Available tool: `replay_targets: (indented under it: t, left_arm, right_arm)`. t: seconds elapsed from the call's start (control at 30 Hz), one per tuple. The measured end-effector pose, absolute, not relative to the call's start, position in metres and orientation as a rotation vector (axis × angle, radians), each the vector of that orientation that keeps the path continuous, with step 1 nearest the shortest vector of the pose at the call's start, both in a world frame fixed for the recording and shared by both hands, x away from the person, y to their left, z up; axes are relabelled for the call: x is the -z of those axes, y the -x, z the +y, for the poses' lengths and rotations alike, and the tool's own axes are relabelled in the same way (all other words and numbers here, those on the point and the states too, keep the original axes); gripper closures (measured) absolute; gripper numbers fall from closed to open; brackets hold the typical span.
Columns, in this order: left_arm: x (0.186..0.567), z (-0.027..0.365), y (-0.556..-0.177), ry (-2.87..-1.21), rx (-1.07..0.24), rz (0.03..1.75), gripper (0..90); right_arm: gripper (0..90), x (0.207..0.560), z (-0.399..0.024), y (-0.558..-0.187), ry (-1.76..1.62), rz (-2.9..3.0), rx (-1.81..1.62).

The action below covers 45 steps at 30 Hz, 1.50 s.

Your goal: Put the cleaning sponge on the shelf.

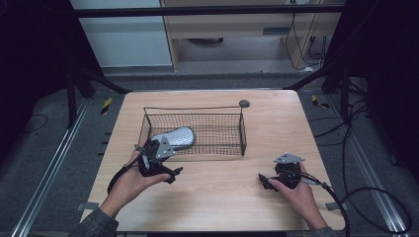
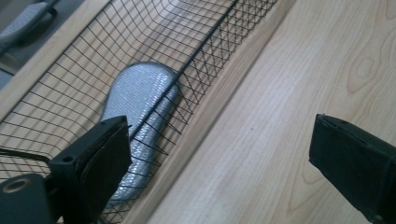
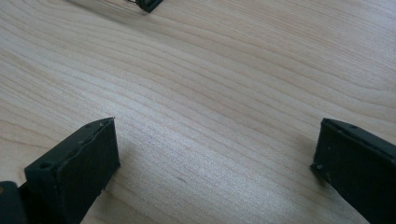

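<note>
Step in hand, as I read it: get the grey insole [image 1: 174, 138] out of the wire basket [image 1: 225, 148]. It lies flat on the basket floor in the left part, long axis running roughly from 8 to 2 o'clock on the table, toe end toward the middle.

My left gripper [image 1: 157, 163] sits at the basket's near-left corner, at about 7 o'clock from the insole. Jaws are wide apart and hold nothing. In the left gripper view one jaw overlaps the near wall and the other hangs over bare table [image 2: 289, 116], so I'm straddling the rim, not the insole.

To do it well: lift over the rim first, then come down inside the basket. The insole is thin and flat, so I'd tip one jaw under an edge near the heel instead of pinching from above. Keep clear of the mesh; a jaw snagging the wire would likely drag the whole basket.

My right gripper [image 1: 274, 180] rests low over the table at 4 o'clock from the basket, well apart from it. Jaws also spread wide, empty, with bare wood between them.
</note>
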<state>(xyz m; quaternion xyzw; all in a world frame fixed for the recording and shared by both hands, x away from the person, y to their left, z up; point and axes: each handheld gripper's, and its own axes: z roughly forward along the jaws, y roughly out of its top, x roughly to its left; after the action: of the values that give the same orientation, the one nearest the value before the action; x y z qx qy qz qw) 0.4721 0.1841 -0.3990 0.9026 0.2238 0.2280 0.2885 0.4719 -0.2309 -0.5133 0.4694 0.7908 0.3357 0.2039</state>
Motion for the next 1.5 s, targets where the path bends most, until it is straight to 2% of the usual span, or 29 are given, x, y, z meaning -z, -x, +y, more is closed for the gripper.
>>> replay_targets:
  t: [0.77,1.5]
  left_arm:
    - [0.446,0.194,-0.457,-2.427,-0.514,0.662,7.3]
    - [0.479,0.233,-0.464,-2.414,-0.494,0.846,10.8]
  right_arm:
    - [0.4,0.513,-0.231,-0.472,-1.310,2.206,-0.937]
    - [0.4,0.513,-0.231,-0.471,-1.310,2.208,-0.938]
